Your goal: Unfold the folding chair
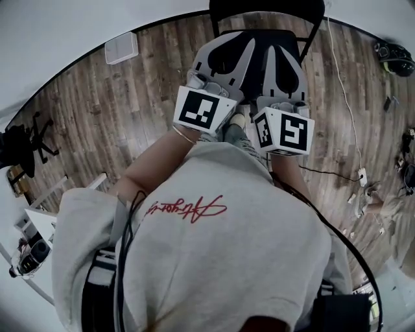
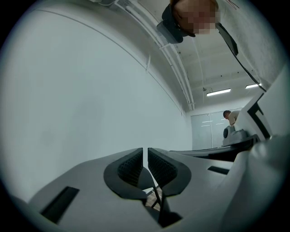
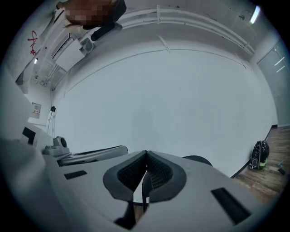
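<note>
A person seen from above holds both grippers level at chest height, side by side and pointing away from the body. The left hand-held gripper (image 2: 146,156) has its jaws drawn almost together, with a thin slit of pale wall showing between the pads and nothing in them. The right hand-held gripper (image 3: 145,156) is fully closed and also empty.

The folding chair (image 1: 266,10), black with thin dark tubes, stands on the wooden floor (image 1: 130,97) just beyond the jaws, at the far side of the scene. The grippers cover its middle, so it is hard to tell whether it is folded flat or partly spread.

To do the step well, both pairs of jaws probably need to open before they reach down. One gripper would best take the top of the back and the other the front edge of the seat; the two parts can then be swung apart with the legs kept on the floor, so the frame does not skid.

For room, the white wall (image 1: 65,32) lies close behind the chair, so the seat should open toward the person, whose feet are directly below the grippers. There is bare floor to the left; on the right a white cable (image 1: 343,91) trails across the boards and is best kept clear of.
</note>
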`<action>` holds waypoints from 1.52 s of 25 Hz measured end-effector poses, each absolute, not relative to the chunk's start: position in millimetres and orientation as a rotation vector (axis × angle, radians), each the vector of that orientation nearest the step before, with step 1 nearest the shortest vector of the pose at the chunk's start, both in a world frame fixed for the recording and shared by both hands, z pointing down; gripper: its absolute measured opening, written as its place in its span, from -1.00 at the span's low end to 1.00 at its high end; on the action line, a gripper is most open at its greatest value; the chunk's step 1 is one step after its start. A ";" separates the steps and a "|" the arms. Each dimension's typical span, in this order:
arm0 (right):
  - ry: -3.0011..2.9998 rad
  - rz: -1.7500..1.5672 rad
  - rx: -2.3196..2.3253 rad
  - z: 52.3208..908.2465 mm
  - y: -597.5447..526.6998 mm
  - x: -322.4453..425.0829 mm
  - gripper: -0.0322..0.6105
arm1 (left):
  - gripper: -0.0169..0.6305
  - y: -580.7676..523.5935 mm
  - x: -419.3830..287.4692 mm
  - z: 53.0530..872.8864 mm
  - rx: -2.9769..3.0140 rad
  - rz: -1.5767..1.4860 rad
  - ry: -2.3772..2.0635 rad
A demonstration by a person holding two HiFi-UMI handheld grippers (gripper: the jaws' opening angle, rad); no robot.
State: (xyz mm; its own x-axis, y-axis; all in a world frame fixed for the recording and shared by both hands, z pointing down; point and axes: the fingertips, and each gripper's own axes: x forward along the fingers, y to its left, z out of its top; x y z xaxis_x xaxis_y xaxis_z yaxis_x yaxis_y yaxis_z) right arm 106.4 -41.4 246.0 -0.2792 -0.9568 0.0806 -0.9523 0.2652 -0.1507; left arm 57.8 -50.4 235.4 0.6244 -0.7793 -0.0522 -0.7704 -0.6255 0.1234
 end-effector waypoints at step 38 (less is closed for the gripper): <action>2.468 -0.166 -1.869 221.9 -44.4 113.9 -0.86 | -0.81 -50.8 63.3 216.4 2.796 -0.203 -1.277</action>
